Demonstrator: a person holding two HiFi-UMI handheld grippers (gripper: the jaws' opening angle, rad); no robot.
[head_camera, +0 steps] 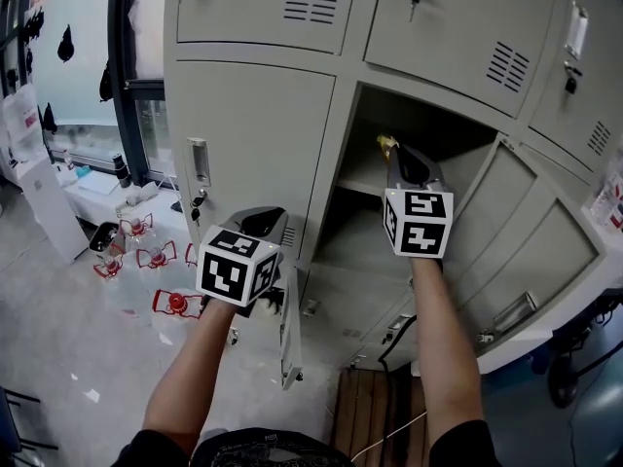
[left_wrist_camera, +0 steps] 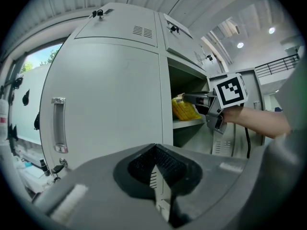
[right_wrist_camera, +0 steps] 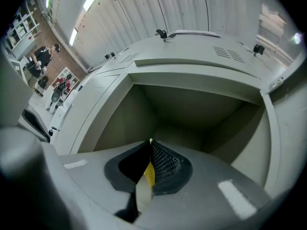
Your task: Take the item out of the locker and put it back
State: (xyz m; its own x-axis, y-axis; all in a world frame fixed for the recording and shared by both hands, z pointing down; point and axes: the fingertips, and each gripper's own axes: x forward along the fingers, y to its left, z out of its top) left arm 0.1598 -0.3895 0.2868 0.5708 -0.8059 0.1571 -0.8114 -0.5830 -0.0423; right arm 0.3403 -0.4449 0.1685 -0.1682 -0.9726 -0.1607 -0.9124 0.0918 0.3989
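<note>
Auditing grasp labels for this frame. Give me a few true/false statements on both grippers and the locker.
1. The right gripper is shut on a yellow packet. True.
2. The left gripper is open and empty. False: its fingers are closed on the edge of the locker door.
3. Every locker is closed. False: one compartment stands open.
4. In the right gripper view, that compartment shows nothing else inside. True.

yellow packet [head_camera: 387, 144]: mostly hidden behind right gripper [head_camera: 399, 163] | right gripper view: only sliver shows between jaws
</note>
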